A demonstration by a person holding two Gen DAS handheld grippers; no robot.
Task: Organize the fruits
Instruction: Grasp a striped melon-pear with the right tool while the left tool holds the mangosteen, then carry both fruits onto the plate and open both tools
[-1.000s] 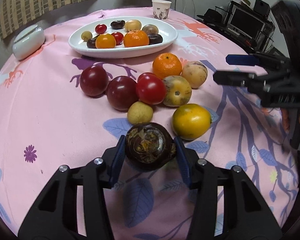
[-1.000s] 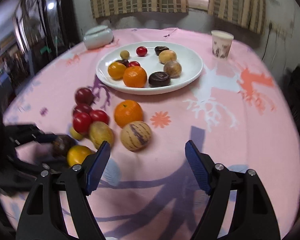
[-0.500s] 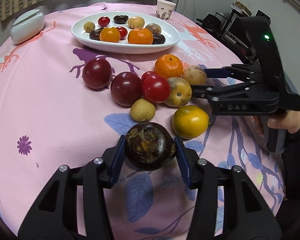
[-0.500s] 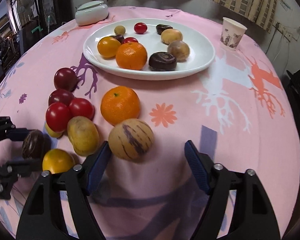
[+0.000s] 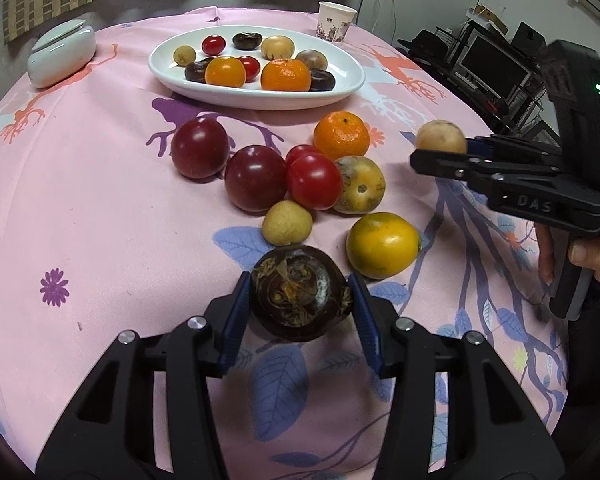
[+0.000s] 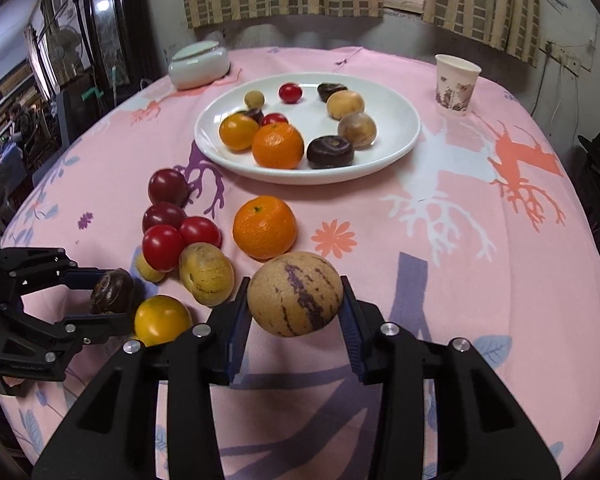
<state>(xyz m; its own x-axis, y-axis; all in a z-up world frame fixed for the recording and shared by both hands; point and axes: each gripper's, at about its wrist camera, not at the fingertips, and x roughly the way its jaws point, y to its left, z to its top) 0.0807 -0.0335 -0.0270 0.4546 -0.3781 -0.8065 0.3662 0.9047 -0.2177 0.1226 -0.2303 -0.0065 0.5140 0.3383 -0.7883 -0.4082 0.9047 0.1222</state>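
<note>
A dark brown fruit (image 5: 300, 292) is being pinched between the blue pads of the left gripper (image 5: 300, 304), near the front edge of the pink tablecloth (image 5: 100, 208); a pale striped melon (image 6: 295, 294) is being gripped by the right gripper (image 6: 294, 312), its fingers pressed against both sides of it, and in the left wrist view the melon is being held clear of the cloth toward the right edge of the tabletop; loose fruit is lying in a cluster around the middle of the tabletop: two dark red plums (image 5: 200, 147) and (image 5: 256, 178) side by side, two red tomatoes touching each other with the nearer one (image 5: 315, 181) in front, an orange (image 5: 341, 135) behind them, a blotchy yellow-brown fruit (image 5: 359, 184) touching the nearer tomato, a small tan fruit (image 5: 287, 223) just in front of it, and a yellow fruit (image 5: 382, 245) just beside the left gripper's right finger; a white plate (image 6: 400, 120) is sitting toward the far edge of the tabletop and is carrying an orange (image 6: 278, 145), a smaller orange fruit, two small red tomatoes, dark brown fruits and several tan ones; a paper cup (image 6: 457, 84) is standing at the far right edge; a white lidded dish (image 6: 198, 64) is resting at the far left edge.
</note>
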